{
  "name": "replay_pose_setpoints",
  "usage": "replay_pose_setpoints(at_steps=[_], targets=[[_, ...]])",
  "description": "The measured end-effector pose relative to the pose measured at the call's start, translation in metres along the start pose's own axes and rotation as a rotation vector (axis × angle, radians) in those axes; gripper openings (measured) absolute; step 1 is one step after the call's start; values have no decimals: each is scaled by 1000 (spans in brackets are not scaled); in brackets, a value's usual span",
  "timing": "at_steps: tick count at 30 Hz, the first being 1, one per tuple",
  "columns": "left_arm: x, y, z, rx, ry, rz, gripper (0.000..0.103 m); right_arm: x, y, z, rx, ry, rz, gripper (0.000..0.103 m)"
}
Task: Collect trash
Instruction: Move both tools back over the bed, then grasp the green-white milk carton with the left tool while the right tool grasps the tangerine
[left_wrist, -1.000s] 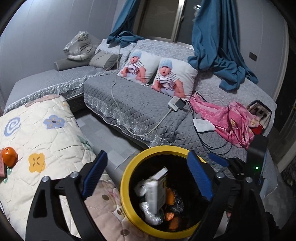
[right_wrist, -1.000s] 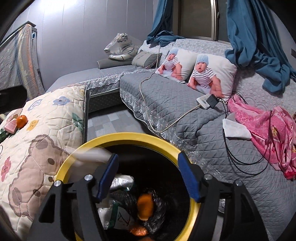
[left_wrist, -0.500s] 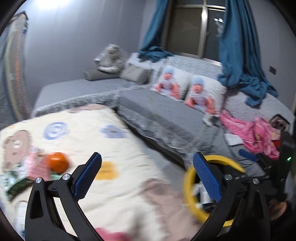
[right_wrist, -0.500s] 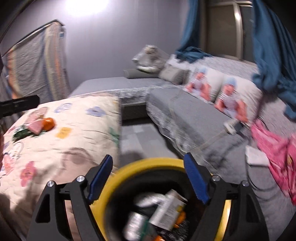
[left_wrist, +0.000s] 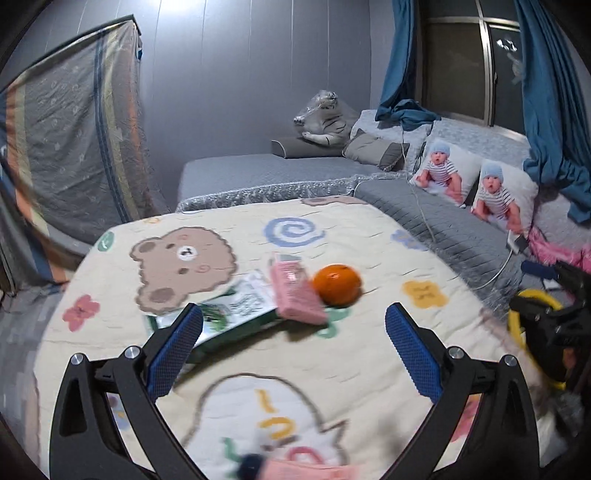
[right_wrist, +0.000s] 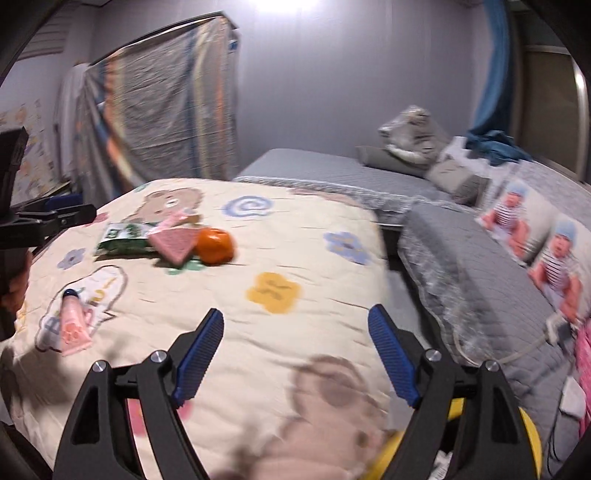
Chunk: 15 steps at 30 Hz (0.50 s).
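Observation:
An orange fruit (left_wrist: 337, 285), a pink box (left_wrist: 295, 293) and a green-and-white packet (left_wrist: 236, 314) lie together on the cream quilt (left_wrist: 369, 369). My left gripper (left_wrist: 291, 339) is open and empty, just short of them. They also show in the right wrist view: fruit (right_wrist: 215, 240), pink box (right_wrist: 173, 242), packet (right_wrist: 123, 238). A pink tube (right_wrist: 74, 325) lies nearer on the left. My right gripper (right_wrist: 295, 347) is open and empty above the quilt. The yellow-rimmed bin (right_wrist: 528, 435) is at the lower right.
A grey sofa (right_wrist: 480, 258) with baby-print cushions (left_wrist: 465, 184) runs along the right, with a white cable and charger (left_wrist: 515, 242). A covered rack (left_wrist: 74, 147) stands at the left wall. The bin rim (left_wrist: 535, 295) sits beside the quilt's right edge.
Both grippers have swung left, away from over the bin, and now face the trash on the quilt. Both stay open and empty.

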<state>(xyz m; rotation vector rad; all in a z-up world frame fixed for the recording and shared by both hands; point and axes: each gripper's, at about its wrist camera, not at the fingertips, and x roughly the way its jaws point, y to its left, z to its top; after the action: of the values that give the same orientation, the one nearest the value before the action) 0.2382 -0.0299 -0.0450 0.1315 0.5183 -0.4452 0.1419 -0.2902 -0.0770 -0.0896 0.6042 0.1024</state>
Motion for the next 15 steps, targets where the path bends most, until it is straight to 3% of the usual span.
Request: replay_pose_setpoints(at_steps=[11, 15], targets=[[45, 79, -23, -16, 86, -20, 94, 78, 42, 36, -79, 70, 89, 77], [66, 96, -26, -39, 124, -72, 95, 108, 50, 42, -100, 107, 116, 77]])
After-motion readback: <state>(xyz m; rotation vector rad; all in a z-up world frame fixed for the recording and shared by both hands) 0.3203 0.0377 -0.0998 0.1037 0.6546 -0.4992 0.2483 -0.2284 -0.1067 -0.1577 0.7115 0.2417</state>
